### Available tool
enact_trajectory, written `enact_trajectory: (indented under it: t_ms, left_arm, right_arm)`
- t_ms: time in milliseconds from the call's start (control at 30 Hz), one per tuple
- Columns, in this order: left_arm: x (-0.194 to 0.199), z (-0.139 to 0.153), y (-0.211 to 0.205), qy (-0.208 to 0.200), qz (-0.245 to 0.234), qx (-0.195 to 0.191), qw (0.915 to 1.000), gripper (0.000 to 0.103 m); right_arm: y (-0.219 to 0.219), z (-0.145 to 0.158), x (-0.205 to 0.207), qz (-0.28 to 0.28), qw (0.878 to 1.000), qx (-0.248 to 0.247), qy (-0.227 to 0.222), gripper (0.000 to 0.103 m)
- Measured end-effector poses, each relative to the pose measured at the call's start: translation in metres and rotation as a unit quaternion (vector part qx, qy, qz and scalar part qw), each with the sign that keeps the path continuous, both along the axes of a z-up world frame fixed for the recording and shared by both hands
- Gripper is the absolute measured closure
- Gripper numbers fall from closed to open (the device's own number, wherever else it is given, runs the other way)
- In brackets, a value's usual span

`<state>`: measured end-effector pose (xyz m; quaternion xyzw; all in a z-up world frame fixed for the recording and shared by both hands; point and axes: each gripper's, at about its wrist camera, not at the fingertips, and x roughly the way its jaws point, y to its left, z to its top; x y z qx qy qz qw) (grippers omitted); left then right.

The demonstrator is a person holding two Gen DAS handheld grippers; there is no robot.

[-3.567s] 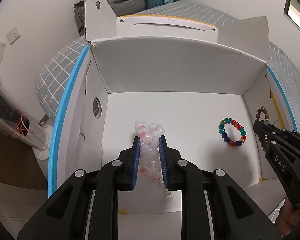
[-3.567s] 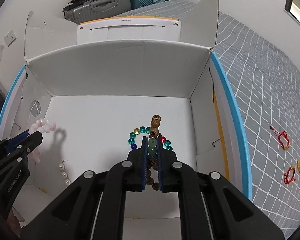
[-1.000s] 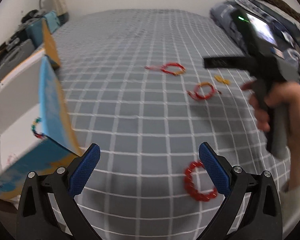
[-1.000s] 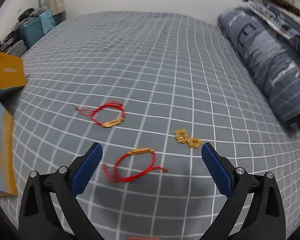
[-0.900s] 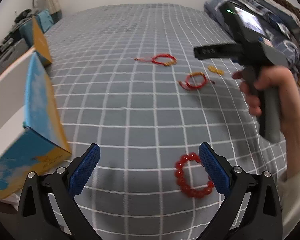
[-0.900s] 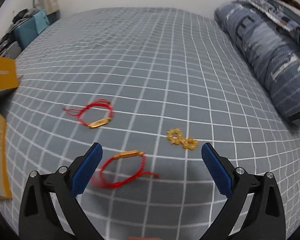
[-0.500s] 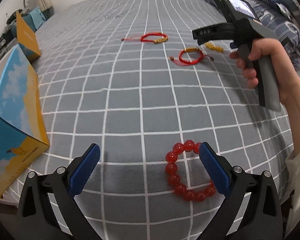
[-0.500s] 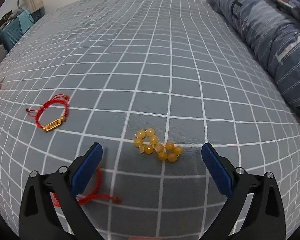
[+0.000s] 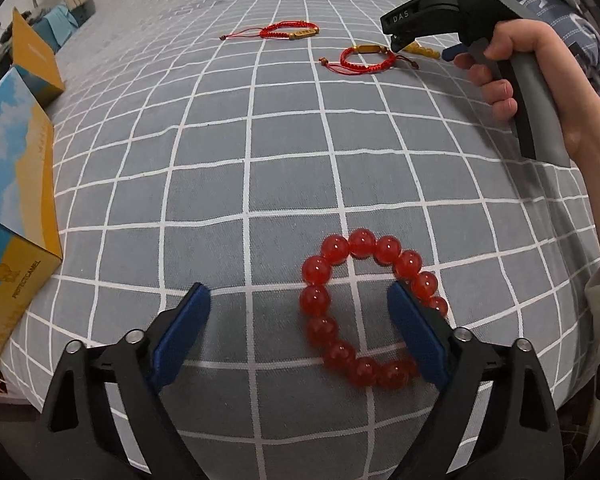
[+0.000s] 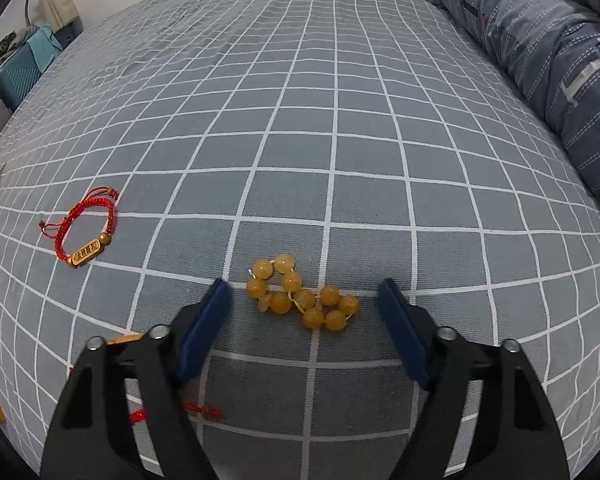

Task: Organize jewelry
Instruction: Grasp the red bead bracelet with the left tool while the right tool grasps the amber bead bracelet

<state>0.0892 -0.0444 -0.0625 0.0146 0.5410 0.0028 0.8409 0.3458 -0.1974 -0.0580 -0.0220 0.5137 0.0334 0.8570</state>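
Two hand-held grippers are lining up on beaded bracelets lying on a grey checked bed.

Nearest, the left gripper point(image 9: 298, 322) is hovering low with its jaws spread wide; the red bead bracelet point(image 9: 370, 308) is lying on the bed cover point(image 9: 220, 140) between them, offset toward the right jaw, which overlaps its far side. The right gripper point(image 10: 304, 314), jaws also spread, is framing a bunched yellow bead bracelet point(image 10: 302, 294). Further off, two red cord bracelets, one point(image 9: 364, 58) near the right gripper and one point(image 9: 288, 32) beyond it, are waiting. A blue and yellow box point(image 9: 12, 168) is sitting at the left edge. This looks like the pick-up step: next, each gripper likely needs centring, lowering and closing on its beads.
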Motion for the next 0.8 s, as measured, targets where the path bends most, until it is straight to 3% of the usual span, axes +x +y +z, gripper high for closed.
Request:
enact_trajectory:
  t_ms: [167,233,267,333,800]
  left_arm:
    - [-0.006,0.005,0.002,-0.002,0.004,-0.002,1.0,0.043]
    - [-0.006,0.007,0.003,-0.003,0.005,0.001,1.0,0.057]
    - [-0.004,0.008,0.003,-0.003,0.005,0.001,1.0,0.068]
    - [-0.005,0.011,0.004,-0.004,0.005,-0.003,1.0,0.087]
    - [-0.005,0.035,0.009,-0.019,-0.006,-0.029,0.9994,0.09]
  right_arm:
    - [0.005,-0.001,0.001,0.006,1.0,-0.009,0.003,0.066]
    - [0.009,0.0,0.001,0.007,1.0,-0.016,0.003,0.074]
    - [0.01,0.0,0.001,0.008,1.0,-0.019,0.003,0.081]
    - [0.014,0.0,0.0,0.007,1.0,-0.028,0.001,0.084]
    - [0.008,0.008,-0.007,0.0,1.0,-0.01,-0.012,0.085]
